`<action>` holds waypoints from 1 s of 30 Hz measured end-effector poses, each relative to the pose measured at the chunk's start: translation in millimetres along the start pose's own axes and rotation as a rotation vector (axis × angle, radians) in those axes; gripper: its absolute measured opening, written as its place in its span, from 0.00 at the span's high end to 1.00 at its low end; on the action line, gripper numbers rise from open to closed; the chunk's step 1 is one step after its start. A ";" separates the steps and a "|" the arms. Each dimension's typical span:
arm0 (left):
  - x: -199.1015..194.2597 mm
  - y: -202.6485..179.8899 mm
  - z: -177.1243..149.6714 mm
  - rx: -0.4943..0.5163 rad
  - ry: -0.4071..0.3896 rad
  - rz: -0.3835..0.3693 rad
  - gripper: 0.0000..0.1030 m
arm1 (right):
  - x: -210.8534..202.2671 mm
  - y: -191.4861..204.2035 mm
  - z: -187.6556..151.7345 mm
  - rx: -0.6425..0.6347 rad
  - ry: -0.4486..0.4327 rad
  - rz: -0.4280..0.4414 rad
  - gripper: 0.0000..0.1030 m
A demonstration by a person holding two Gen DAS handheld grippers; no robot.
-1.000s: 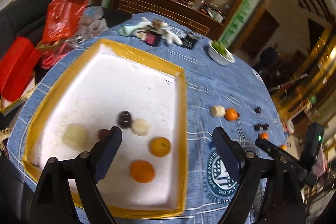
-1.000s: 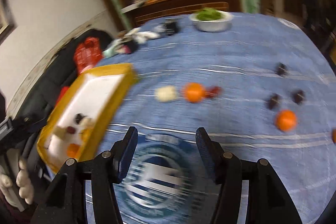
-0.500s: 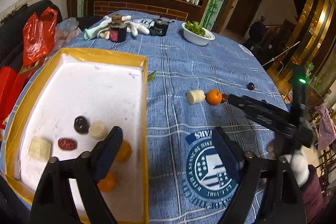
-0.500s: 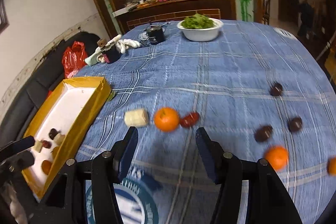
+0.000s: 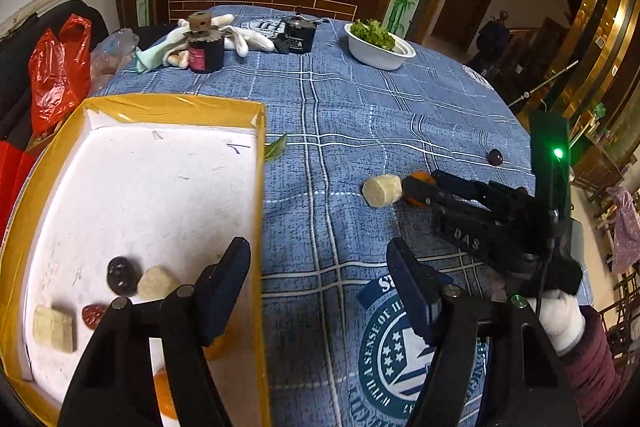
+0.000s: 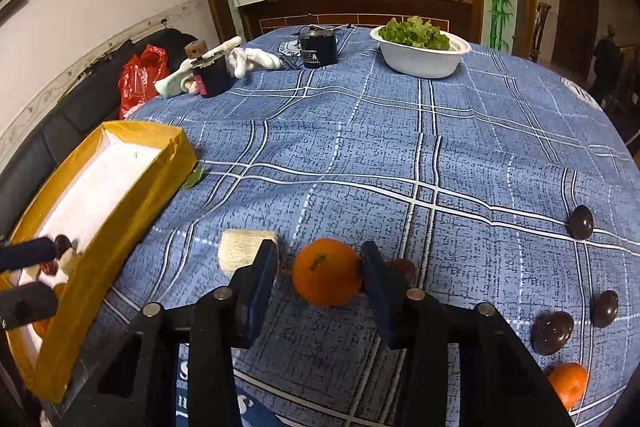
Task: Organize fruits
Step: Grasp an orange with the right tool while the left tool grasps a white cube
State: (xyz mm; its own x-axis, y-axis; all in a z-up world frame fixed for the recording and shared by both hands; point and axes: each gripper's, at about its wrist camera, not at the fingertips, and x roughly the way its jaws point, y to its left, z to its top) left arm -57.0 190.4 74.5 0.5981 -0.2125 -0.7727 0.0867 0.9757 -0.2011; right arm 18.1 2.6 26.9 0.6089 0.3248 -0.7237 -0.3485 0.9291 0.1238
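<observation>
A yellow-rimmed white tray [image 5: 168, 103] [image 6: 120, 203] lies on the blue tablecloth at the left and holds several fruits, among them a dark plum [image 5: 120, 275] and pale chunks [image 5: 158, 283]. My left gripper [image 5: 320, 291] is open and empty, above the tray's right wall. My right gripper [image 6: 318, 275] is open, its jaws on either side of an orange [image 6: 326, 277] without gripping it. A pale chunk [image 6: 244, 251] [image 5: 382, 189] lies just left of the orange, a red fruit [image 6: 404, 269] just right. The right gripper [image 5: 420, 187] also shows in the left wrist view.
Dark plums [image 6: 581, 223] [image 6: 552, 331] [image 6: 604, 307] and another orange [image 6: 568, 383] lie to the right. A white bowl of greens [image 6: 420, 55], black jars [image 6: 318, 49] [image 6: 210, 73] and white gloves [image 6: 248, 59] stand at the far edge. A red bag [image 5: 60, 67] lies on the sofa.
My right gripper has moved forward and down until its open jaws flank the orange. My left gripper has shifted right, from over the tray to its right wall.
</observation>
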 end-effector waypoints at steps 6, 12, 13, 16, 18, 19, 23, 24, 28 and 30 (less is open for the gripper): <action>5.2 -8.5 5.9 0.027 0.000 0.011 0.32 | -10.3 3.1 -9.9 -0.067 0.025 -0.033 0.64; 20.3 -28.2 13.2 0.087 0.032 0.018 0.32 | -25.4 -13.2 -16.8 0.020 0.024 0.000 0.65; 23.4 -32.7 13.5 0.102 0.038 0.016 0.32 | -28.1 -16.6 -17.7 0.037 0.020 0.009 0.65; 39.6 -51.7 13.7 0.168 0.056 0.010 0.32 | -37.4 -31.7 -19.8 0.106 0.004 0.047 0.65; 55.5 -63.0 15.5 0.205 0.077 0.014 0.32 | -39.7 -41.2 -20.8 0.149 -0.002 0.062 0.65; 64.3 -67.6 16.9 0.223 0.090 0.015 0.32 | -40.0 -44.3 -21.1 0.165 -0.003 0.067 0.65; 92.8 -83.2 18.0 0.289 0.122 0.078 0.32 | -40.9 -49.1 -19.9 0.192 -0.011 0.088 0.65; 97.2 -87.2 16.0 0.309 0.126 0.092 0.41 | -40.9 -49.0 -19.9 0.191 -0.013 0.090 0.65; 96.1 -87.4 12.1 0.299 0.123 0.092 0.71 | -41.8 -51.0 -20.0 0.199 -0.016 0.109 0.65; 86.3 -79.9 12.9 0.252 0.102 0.073 0.71 | -42.5 -52.7 -19.7 0.211 -0.021 0.134 0.65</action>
State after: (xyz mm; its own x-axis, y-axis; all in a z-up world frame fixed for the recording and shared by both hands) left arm -2.0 94.8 31.6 0.5280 -0.1332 -0.8387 0.2492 0.9684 0.0031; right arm -3.5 -63.7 37.8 0.5825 0.4494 -0.6773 -0.2721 0.8930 0.3585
